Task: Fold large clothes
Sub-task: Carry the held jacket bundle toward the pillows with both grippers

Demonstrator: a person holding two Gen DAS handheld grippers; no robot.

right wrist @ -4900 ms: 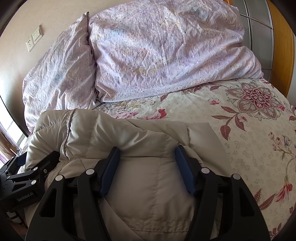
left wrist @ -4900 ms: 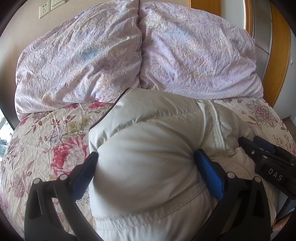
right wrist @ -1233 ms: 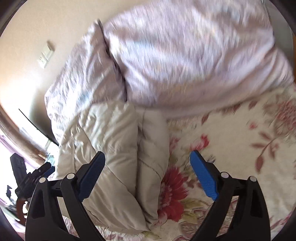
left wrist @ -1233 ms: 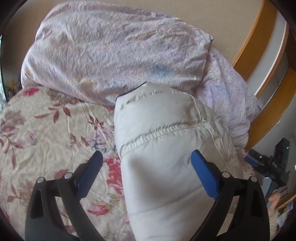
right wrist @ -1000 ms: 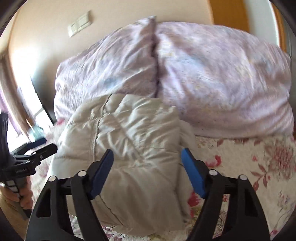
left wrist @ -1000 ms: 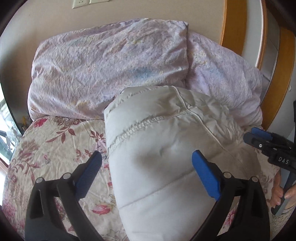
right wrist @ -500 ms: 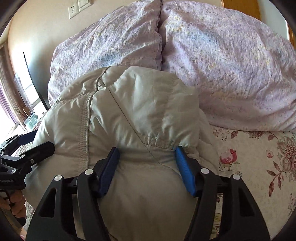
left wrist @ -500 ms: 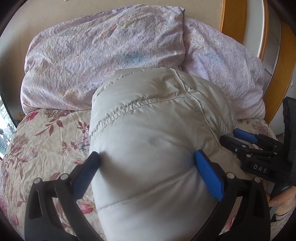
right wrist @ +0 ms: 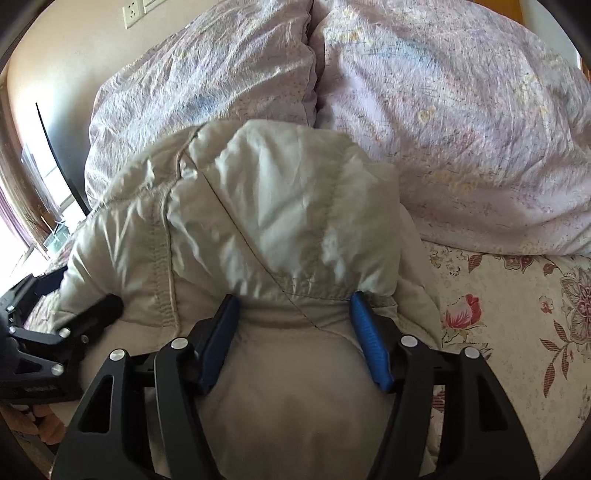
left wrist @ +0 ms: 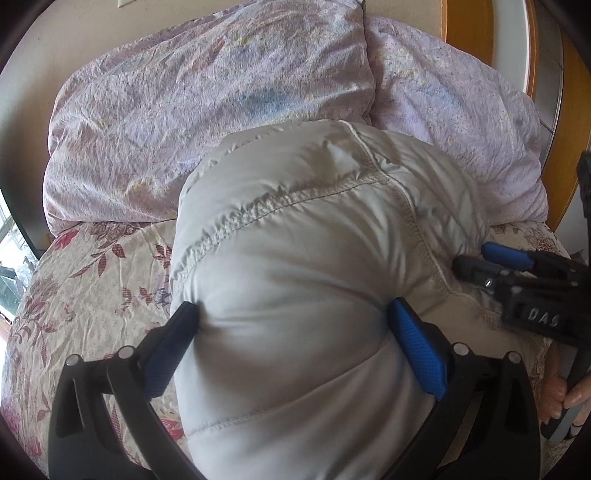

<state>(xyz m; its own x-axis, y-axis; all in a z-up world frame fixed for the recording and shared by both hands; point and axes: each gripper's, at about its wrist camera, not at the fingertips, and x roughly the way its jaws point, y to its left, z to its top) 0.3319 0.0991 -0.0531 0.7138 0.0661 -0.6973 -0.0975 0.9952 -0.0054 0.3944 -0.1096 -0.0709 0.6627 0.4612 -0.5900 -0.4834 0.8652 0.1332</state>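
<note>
A puffy beige padded jacket (left wrist: 314, 258), folded into a thick bundle, lies on the flowered bedsheet (left wrist: 92, 288) in front of the pillows. My left gripper (left wrist: 291, 314) squeezes the bundle's left end between its blue pads. My right gripper (right wrist: 293, 299) squeezes the jacket (right wrist: 280, 206) at its right end, pads pressed into the fabric. The right gripper also shows in the left wrist view (left wrist: 524, 280), and the left gripper in the right wrist view (right wrist: 62, 325).
Two lilac pillows (left wrist: 207, 110) (right wrist: 461, 122) lie against the wall behind the jacket. A wooden headboard frame (left wrist: 469, 33) is at the back right. A window (right wrist: 33, 206) is to the left. Flowered sheet (right wrist: 517, 314) lies to the right of the jacket.
A second ago both grippers were open and wide around the bundle. They have moved in and closed, and both now pinch the jacket's ends.
</note>
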